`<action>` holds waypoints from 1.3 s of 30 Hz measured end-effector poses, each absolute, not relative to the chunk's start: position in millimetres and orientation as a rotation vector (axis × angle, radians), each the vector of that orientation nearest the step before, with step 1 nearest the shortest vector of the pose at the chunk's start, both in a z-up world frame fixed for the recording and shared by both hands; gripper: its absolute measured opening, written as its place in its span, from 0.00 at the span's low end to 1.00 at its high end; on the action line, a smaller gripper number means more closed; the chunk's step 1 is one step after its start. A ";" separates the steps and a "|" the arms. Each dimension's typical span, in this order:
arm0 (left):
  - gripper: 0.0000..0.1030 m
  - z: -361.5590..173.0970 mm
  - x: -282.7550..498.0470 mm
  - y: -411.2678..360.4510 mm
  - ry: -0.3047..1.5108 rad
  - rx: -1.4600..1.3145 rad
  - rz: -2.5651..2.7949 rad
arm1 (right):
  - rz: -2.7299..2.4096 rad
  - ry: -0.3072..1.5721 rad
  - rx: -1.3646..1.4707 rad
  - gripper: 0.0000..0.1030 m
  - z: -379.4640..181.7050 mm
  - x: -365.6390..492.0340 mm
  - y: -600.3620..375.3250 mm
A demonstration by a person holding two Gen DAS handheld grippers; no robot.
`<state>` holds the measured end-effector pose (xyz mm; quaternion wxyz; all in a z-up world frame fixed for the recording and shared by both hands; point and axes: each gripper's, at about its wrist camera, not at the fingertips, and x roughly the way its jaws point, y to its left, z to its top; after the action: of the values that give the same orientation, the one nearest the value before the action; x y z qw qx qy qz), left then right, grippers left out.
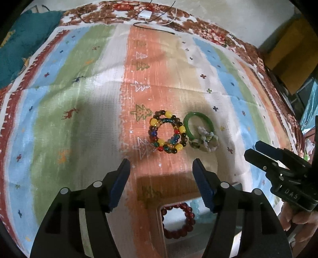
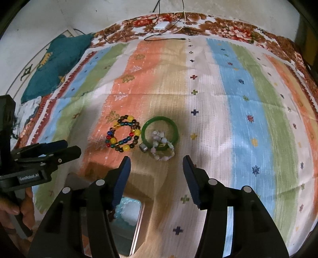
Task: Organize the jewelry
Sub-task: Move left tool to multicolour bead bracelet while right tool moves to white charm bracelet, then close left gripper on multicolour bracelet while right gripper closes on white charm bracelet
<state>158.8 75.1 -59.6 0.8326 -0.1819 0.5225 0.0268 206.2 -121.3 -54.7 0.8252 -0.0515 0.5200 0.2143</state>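
A multicoloured bead bracelet (image 1: 182, 129) (image 2: 113, 140) lies on the striped cloth. Just right of it is a green bangle (image 1: 187, 123) (image 2: 159, 119), with a pale bead bracelet (image 1: 206, 145) (image 2: 163, 156) overlapping its near side. A small silver piece (image 2: 143, 147) rests between them. My left gripper (image 1: 161, 166) stands open above the near side of the multicoloured bracelet, nothing between its fingers. My right gripper (image 2: 157, 164) is open short of the pale bracelet, also holding nothing. Below the grippers an open box (image 1: 159, 218) (image 2: 142, 214) holds a dark red bead bracelet (image 1: 186, 212) and a light blue one (image 2: 124, 204).
A teal cushion (image 1: 23, 43) (image 2: 59, 59) lies at the far left. Black cables and a white charger (image 1: 146, 14) (image 2: 161, 25) rest at the cloth's far edge. Each gripper shows in the other's view: the right gripper (image 1: 251, 148), the left gripper (image 2: 72, 146), each held by a hand.
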 end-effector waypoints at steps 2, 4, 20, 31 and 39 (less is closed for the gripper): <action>0.63 -62.2 162.8 75.9 1.112 -0.382 0.058 | 0.450 1.117 -0.115 0.54 -59.5 210.9 -121.1; 0.63 -65.5 167.1 76.3 1.120 -0.383 0.054 | 0.443 1.128 -0.122 0.54 -65.1 216.1 -121.2; 0.61 -84.4 195.6 79.7 1.158 -0.376 0.046 | 0.455 1.160 -0.138 0.54 -84.4 234.5 -113.1; 0.48 -99.5 212.4 76.8 1.200 -0.345 0.044 | 0.444 1.170 -0.186 0.53 -97.8 242.5 -106.9; 0.39 -109.7 222.3 81.8 1.227 -0.357 0.032 | 0.450 1.194 -0.208 0.38 -108.7 245.8 -101.3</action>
<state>222.3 81.8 -109.7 0.8025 -0.1667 0.5726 0.0149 245.8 -101.3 -108.7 0.7981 -0.0967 0.5564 0.2097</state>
